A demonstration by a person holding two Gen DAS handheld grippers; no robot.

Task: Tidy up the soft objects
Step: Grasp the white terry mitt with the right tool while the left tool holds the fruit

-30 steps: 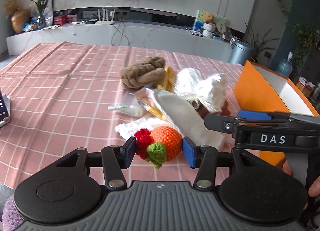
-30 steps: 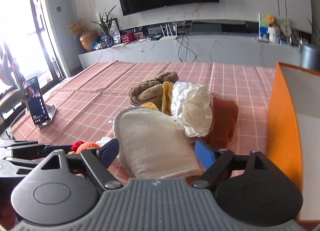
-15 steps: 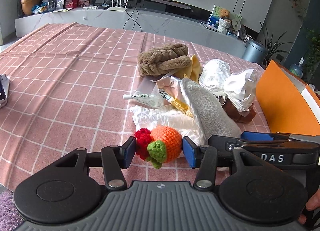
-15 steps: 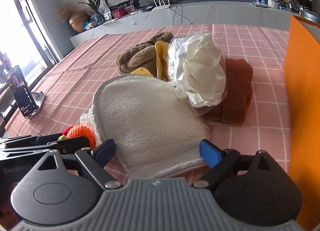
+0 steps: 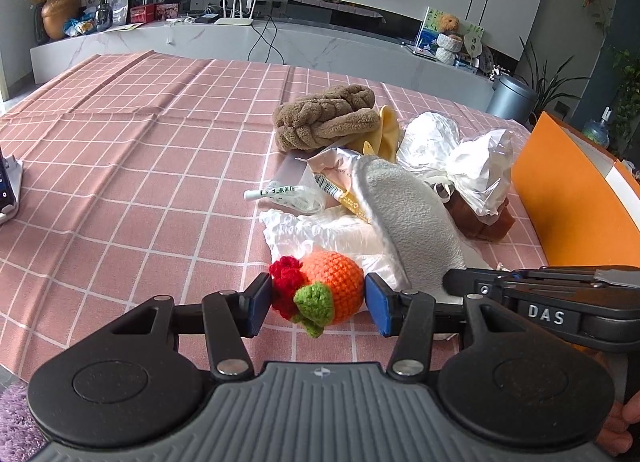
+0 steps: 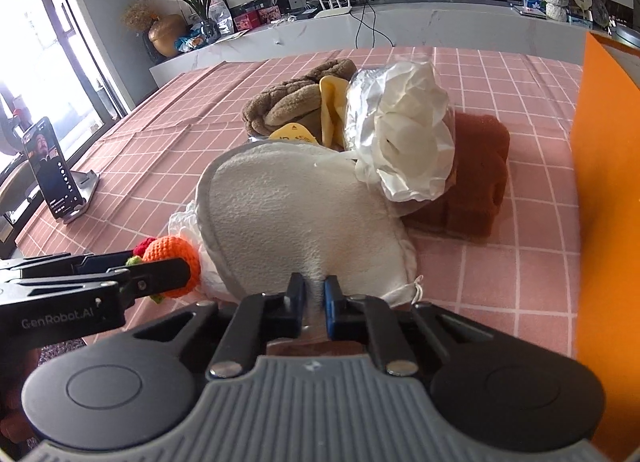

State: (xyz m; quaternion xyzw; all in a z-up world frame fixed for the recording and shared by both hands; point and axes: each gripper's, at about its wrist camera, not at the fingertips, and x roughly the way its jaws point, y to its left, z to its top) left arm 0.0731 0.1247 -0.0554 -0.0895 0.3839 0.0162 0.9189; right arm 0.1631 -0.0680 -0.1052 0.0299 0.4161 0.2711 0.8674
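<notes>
The right gripper [image 6: 315, 296] has just snapped shut on the near edge of the white fleece mitt [image 6: 296, 218], at six o'clock of the pile; the left gripper [image 5: 318, 302] keeps holding the crocheted orange [image 5: 324, 290]. Lifting toward the orange box [image 6: 604, 182] looks next.

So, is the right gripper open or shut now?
Shut. In the right wrist view the right gripper has its two fingertips nearly together, pinching the near edge of the white fleece pad.
</notes>
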